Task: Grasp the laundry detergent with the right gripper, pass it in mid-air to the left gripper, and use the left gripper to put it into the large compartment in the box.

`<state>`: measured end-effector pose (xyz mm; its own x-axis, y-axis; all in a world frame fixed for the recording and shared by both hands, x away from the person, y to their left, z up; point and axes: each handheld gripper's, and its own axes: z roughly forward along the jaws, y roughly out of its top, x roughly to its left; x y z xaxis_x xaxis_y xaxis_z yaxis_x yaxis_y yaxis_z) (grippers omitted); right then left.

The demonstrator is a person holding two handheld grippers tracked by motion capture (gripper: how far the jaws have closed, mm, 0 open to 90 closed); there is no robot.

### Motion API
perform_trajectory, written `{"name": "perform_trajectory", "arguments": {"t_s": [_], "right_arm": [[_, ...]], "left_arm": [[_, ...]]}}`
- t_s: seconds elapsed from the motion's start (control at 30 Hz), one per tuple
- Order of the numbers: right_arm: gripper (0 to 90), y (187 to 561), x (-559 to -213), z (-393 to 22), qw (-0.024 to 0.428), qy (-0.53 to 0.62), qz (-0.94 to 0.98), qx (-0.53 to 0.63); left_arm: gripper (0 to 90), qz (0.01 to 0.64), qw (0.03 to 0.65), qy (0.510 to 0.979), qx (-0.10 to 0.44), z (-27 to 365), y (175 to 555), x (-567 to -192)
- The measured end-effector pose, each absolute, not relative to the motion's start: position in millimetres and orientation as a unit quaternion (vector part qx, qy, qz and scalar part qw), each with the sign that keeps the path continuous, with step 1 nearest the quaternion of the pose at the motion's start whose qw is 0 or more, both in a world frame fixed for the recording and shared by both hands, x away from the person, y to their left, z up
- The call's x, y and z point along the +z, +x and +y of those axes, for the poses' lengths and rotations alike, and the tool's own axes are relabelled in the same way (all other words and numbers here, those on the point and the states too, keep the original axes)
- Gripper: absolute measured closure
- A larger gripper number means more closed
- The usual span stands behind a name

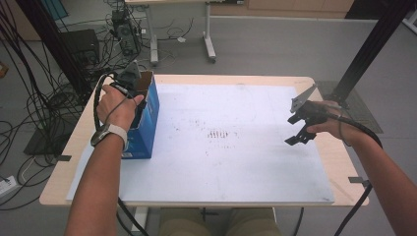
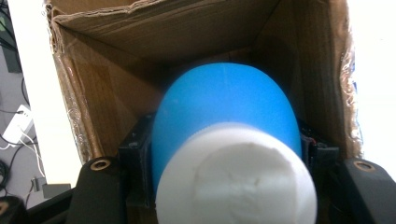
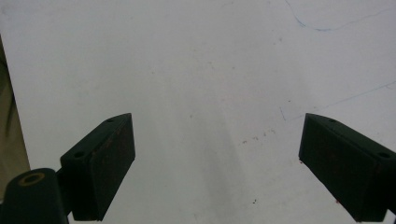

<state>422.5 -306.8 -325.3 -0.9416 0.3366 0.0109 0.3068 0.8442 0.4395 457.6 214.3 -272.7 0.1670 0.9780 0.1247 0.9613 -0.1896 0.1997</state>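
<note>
Our left gripper (image 2: 224,186) is clamped on a blue-and-white object (image 2: 224,116), with its jaws pressing on both flanks. We hold it over the open mouth of the box (image 1: 147,113), which stands at the table's (image 1: 88,132) nine o'clock edge. In the left gripper view, brown cardboard walls surround the blue dome, and the white end points at the camera. Our right gripper (image 1: 297,132) hangs over the white mat (image 1: 236,162) at three o'clock, jaws wide apart and nothing between them.
</note>
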Motion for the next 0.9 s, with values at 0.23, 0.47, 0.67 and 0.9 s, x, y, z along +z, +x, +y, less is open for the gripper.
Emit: {"name": "perform_trajectory", "arguments": {"t_s": [0.23, 0.47, 0.67, 0.9], "right_arm": [[10.8, 422.8, -325.3, -305.1, 0.033, 0.166, 0.96, 0.223], [10.7, 422.6, -324.6, -305.0, 0.034, 0.165, 0.96, 0.223], [10.8, 422.2, -324.7, -304.7, 0.034, 0.165, 0.96, 0.223], [10.8, 421.5, -324.5, -305.1, 0.034, 0.165, 0.96, 0.224]], "left_arm": [[37.2, 0.636, 0.037, 0.763, 0.112, 214.7, 457.6, -272.8], [37.2, 0.636, 0.036, 0.763, 0.112, 214.2, 457.6, -273.0], [37.2, 0.636, 0.035, 0.763, 0.112, 214.2, 457.2, -272.9], [37.2, 0.637, 0.037, 0.762, 0.113, 214.2, 457.1, -273.3]]}}
